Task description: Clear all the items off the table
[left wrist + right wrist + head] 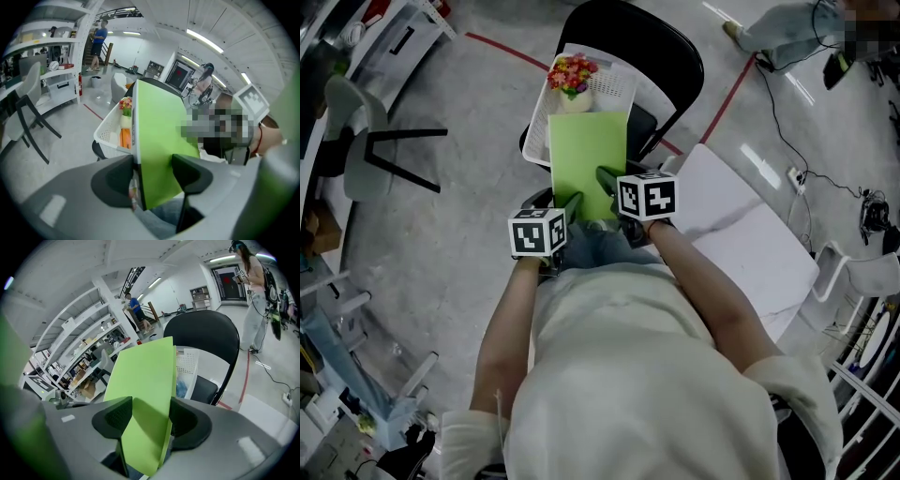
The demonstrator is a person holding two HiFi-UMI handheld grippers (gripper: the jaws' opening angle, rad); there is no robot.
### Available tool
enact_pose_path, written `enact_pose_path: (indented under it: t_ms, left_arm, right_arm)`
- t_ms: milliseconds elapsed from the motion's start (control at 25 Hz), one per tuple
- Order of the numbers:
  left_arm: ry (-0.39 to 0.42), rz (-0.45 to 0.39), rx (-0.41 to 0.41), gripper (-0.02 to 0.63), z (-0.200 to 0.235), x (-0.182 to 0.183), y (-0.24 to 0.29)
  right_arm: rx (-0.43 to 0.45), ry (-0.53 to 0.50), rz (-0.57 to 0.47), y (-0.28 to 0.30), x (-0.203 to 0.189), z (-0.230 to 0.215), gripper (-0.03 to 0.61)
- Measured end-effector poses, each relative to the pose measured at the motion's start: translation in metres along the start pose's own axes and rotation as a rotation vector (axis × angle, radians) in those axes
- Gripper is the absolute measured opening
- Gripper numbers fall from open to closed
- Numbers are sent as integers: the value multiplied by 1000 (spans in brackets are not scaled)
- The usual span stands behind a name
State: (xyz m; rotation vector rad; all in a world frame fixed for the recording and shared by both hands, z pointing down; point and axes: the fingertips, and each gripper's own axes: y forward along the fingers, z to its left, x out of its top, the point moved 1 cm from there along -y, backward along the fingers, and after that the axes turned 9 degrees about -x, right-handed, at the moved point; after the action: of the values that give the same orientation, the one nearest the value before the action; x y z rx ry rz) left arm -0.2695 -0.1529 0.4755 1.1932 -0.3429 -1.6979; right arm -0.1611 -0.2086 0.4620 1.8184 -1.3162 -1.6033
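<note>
A bright green book (588, 155) is held flat between my two grippers, its far end over the near part of a white basket (623, 84). My left gripper (572, 204) grips the book's near left corner, and my right gripper (609, 180) holds its near right edge. In the left gripper view the book (157, 136) stands edge-on between the jaws of the gripper (152, 176), both pads against it. The right gripper view shows the green cover (145, 385) pinched in that gripper (150, 418). A pot of red and yellow flowers (572, 75) sits in the basket.
The basket rests on the seat of a black chair (675, 56). A white table (750, 234) is at my right. A grey chair (356, 141) stands on the floor to the left. Cables and a power strip (795, 176) lie beyond the table. Shelving (89, 348) lines the room.
</note>
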Motion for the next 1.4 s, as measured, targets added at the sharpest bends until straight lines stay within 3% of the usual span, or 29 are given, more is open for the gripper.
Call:
enact_pose_path:
  t_ms: [1400]
  left_arm:
    - [44,134,-86,264,63,49,47]
  right_arm:
    - [-79,141,68,73,34,-11,246]
